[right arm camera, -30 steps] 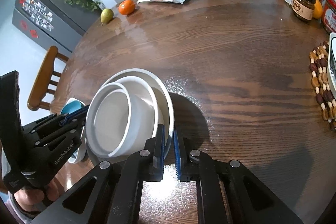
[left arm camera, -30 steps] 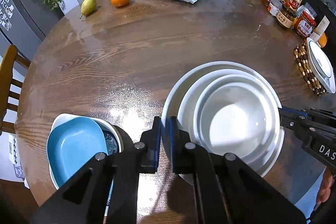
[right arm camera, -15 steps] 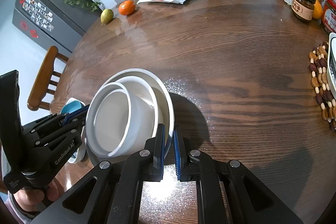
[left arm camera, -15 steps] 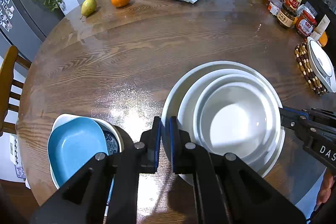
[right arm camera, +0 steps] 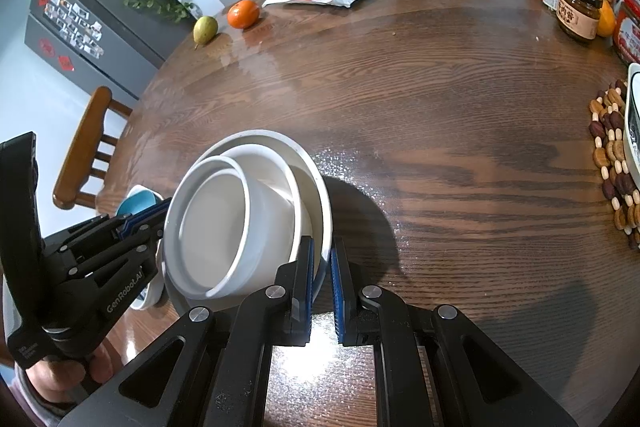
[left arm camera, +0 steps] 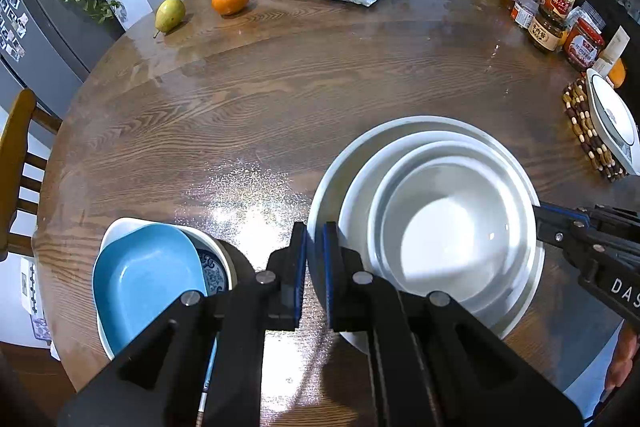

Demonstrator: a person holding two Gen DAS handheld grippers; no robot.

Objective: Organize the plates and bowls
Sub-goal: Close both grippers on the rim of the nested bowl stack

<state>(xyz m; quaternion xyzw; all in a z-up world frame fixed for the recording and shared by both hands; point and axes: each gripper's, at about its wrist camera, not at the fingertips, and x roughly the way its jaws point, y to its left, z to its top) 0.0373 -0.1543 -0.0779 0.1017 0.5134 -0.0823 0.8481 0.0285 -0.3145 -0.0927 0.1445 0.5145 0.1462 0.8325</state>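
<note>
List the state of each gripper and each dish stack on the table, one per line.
left gripper: shut on the left rim of the white stack
right gripper: shut on the stack's opposite rim
white stack: three dishes nested
blue dish: nested in a white bowl

The near rim of the large white plate (left arm camera: 320, 211) is covered by the left gripper (left arm camera: 314, 267), so it cannot be told whether the rim is actually pinched between the pads. The same holds on the other side, where the plate's edge is hidden behind the right gripper (right arm camera: 321, 277). The patterned bowl (left arm camera: 214, 269) is mostly concealed under the blue dish (left arm camera: 144, 279), and only a sliver of its print is seen. The white dish (left arm camera: 612, 125) on the beaded trivet (left arm camera: 588, 135) is cut off by the picture's edge. The jar labels (left arm camera: 544, 35) are too small to be read.
</note>
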